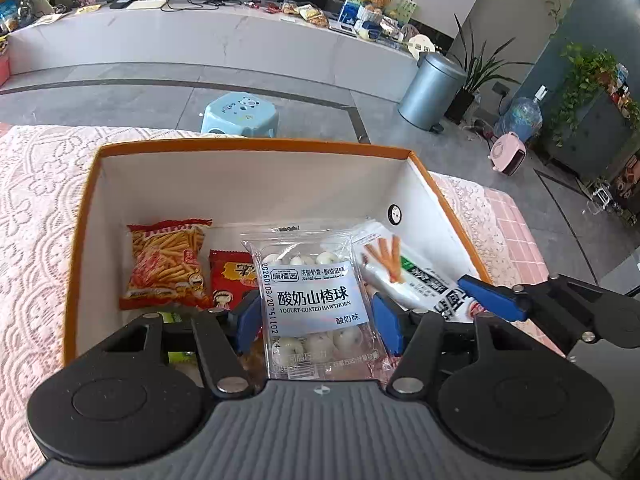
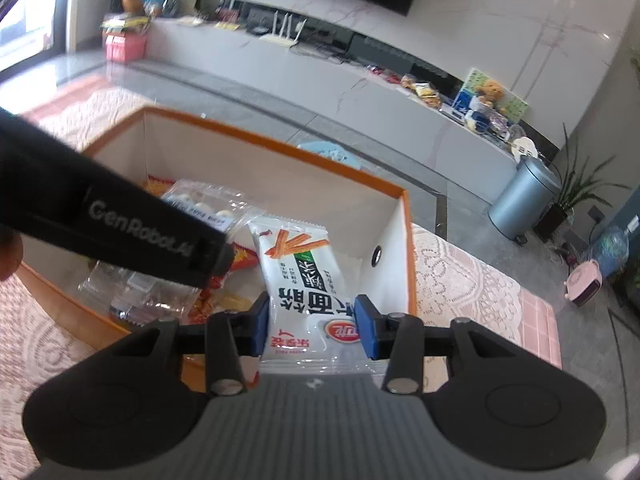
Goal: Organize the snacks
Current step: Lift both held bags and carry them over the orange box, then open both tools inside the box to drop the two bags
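Note:
An orange-rimmed white box stands on the lace-covered table. My left gripper is shut on a clear pack of yogurt-coated hawthorn balls and holds it over the box. My right gripper is shut on a white snack packet with orange sticks printed on it, over the box's right side; the packet also shows in the left wrist view. A fries bag and a red packet lie in the box.
The lace cloth covers the table around the box. The left gripper's black body crosses the right wrist view. More clear wrappers lie in the box. A blue stool and a grey bin stand on the floor beyond.

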### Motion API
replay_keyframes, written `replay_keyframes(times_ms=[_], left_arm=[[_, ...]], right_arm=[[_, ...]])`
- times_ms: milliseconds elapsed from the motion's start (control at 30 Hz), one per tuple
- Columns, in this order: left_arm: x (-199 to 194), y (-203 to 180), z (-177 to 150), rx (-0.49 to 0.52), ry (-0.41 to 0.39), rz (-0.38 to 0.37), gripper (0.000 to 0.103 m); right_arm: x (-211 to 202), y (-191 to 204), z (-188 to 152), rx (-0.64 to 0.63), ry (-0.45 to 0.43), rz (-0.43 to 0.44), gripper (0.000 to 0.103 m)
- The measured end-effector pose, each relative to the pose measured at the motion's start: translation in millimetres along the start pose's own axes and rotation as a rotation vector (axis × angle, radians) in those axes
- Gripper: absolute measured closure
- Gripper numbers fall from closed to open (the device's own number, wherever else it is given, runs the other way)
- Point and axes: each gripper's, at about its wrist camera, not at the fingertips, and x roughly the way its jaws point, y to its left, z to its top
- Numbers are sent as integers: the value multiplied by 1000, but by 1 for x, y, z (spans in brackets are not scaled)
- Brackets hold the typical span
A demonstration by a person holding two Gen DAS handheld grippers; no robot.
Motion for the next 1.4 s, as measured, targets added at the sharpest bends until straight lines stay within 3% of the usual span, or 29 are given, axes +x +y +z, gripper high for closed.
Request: replay_keyframes(times_ms=[567,1033,1167,1400], left_arm=[[54,-5,9,69,102,85,35],[58,-6,8,61,132,123,28],[57,-6,5,60,115,118,24],[45,-5,5,56,87,122,18]], right_arm=[[60,3,7,-89,124,3,61],[73,0,6,-74,185,11,59],[72,-1,6,-68,185,8,55],[65,2,9,-101,171,-11,40]])
